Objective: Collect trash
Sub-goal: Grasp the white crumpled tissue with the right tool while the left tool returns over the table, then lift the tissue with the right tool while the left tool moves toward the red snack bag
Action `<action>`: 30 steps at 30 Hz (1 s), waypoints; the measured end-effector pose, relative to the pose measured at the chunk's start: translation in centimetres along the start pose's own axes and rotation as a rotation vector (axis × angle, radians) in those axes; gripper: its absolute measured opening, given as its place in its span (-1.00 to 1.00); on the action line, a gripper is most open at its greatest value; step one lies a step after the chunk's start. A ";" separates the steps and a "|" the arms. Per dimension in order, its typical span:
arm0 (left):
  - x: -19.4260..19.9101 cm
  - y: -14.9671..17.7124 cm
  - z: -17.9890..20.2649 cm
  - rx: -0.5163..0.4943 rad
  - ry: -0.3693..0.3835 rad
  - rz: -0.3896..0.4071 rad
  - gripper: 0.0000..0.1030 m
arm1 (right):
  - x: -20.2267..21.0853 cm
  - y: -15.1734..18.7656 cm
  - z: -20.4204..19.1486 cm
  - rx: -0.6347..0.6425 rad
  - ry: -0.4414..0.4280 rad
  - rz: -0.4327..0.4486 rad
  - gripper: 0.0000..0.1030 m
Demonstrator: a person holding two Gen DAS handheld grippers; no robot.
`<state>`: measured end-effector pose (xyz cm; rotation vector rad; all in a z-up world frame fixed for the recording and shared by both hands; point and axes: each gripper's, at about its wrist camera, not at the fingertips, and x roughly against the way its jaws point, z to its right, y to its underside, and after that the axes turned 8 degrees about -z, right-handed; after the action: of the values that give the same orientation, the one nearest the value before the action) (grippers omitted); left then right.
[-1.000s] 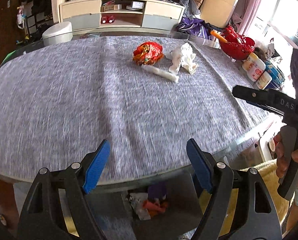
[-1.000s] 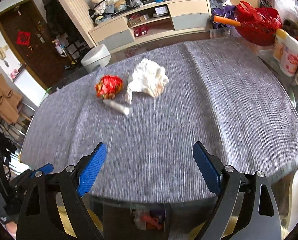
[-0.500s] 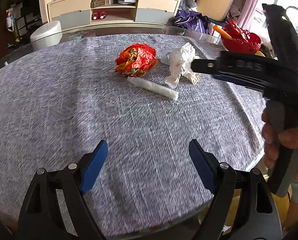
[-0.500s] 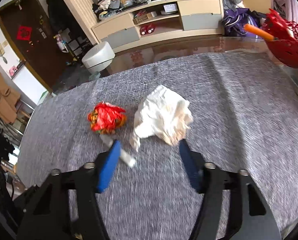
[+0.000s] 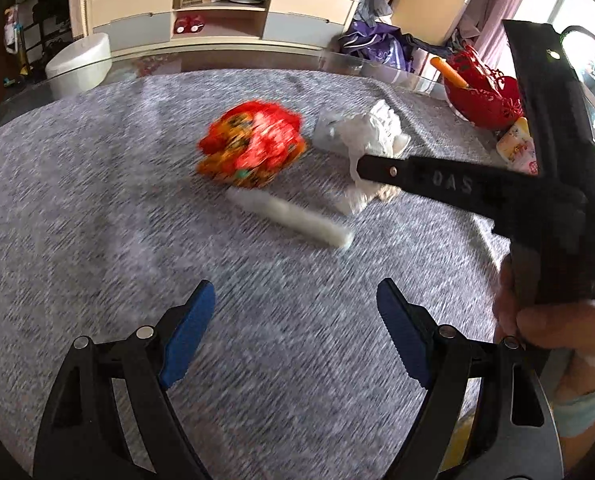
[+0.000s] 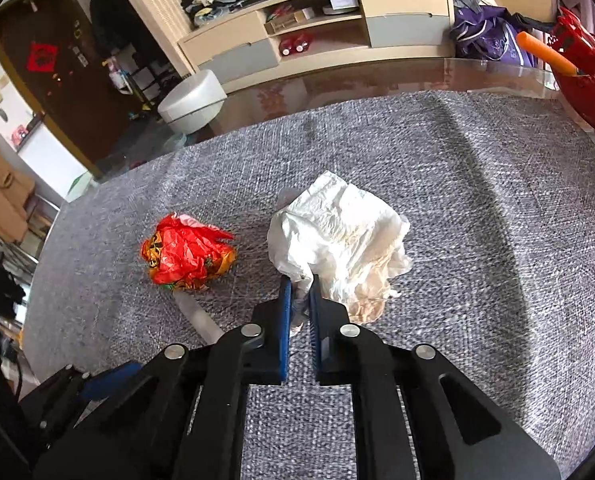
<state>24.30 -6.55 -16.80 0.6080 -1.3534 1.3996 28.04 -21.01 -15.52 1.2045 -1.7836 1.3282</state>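
Observation:
A crumpled white tissue (image 6: 341, 240) lies on the grey tablecloth (image 6: 477, 240). My right gripper (image 6: 299, 284) is shut on the tissue's near corner. The tissue also shows in the left wrist view (image 5: 373, 136), partly hidden by the right gripper's arm. A crumpled red and orange wrapper (image 6: 187, 256) lies just left of the tissue and shows in the left wrist view (image 5: 253, 144). A white paper roll (image 5: 289, 216) lies in front of the wrapper; its end shows in the right wrist view (image 6: 201, 316). My left gripper (image 5: 295, 320) is open and empty, short of the roll.
A red basket (image 5: 481, 96) with an orange stick stands at the table's far right edge, with a bottle (image 5: 517, 148) beside it. A TV cabinet (image 6: 321, 28) and a white stool (image 6: 193, 100) stand beyond the table.
My right gripper moved forward over the table and shut on the tissue's near corner. My left gripper moved forward from the table's edge toward the roll, still open.

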 end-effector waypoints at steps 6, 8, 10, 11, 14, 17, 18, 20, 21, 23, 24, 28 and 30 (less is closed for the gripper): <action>-1.5 -2.3 1.8 -0.016 0.007 0.009 0.36 | 1.9 0.1 1.3 -0.019 -0.010 0.028 -0.88; -2.1 -2.8 2.2 -0.011 0.005 0.004 0.18 | 2.3 0.1 1.7 -0.024 -0.024 0.030 -0.88; -2.8 -3.2 2.3 0.000 -0.006 -0.001 0.11 | 2.5 0.3 1.9 -0.023 -0.031 0.030 -0.88; -3.0 -3.4 2.3 0.004 -0.011 0.005 0.11 | 2.5 0.3 2.0 -0.022 -0.036 0.027 -0.88; -3.1 -3.5 2.4 -0.001 -0.040 0.008 0.00 | 2.4 0.7 2.0 -0.021 -0.055 0.012 -0.88; -3.1 -3.3 2.3 0.000 -0.093 0.005 -0.52 | 2.7 1.3 2.0 -0.019 -0.069 0.008 -0.88; -3.0 -3.2 2.0 0.005 -0.097 0.002 -0.79 | 2.8 1.5 2.0 -0.020 -0.077 0.008 -0.88; -2.8 -3.0 1.3 0.021 -0.098 -0.010 -1.00 | 3.3 2.0 1.9 -0.021 -0.088 0.010 -0.88; -2.6 -2.6 1.0 0.022 -0.086 -0.013 -1.00 | 3.6 2.2 1.8 -0.019 -0.094 0.014 -0.88; -2.3 -2.1 1.0 0.012 -0.089 -0.016 -1.00 | 4.3 2.7 1.5 -0.011 -0.104 0.024 -0.88; -2.1 -1.7 1.1 0.001 -0.096 -0.017 -1.00 | 4.9 3.0 1.3 -0.006 -0.115 0.034 -0.88; -1.1 0.4 1.5 -0.027 -0.098 -0.032 -1.00 | 6.2 3.8 0.6 0.001 -0.114 0.045 -0.88; -0.5 1.4 1.6 -0.035 -0.096 -0.034 -1.00 | 6.8 4.3 0.5 0.005 -0.114 0.047 -0.88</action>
<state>22.73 -7.98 -17.43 0.6790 -1.4338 1.3309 21.37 -23.15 -11.58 1.2710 -1.9004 1.3144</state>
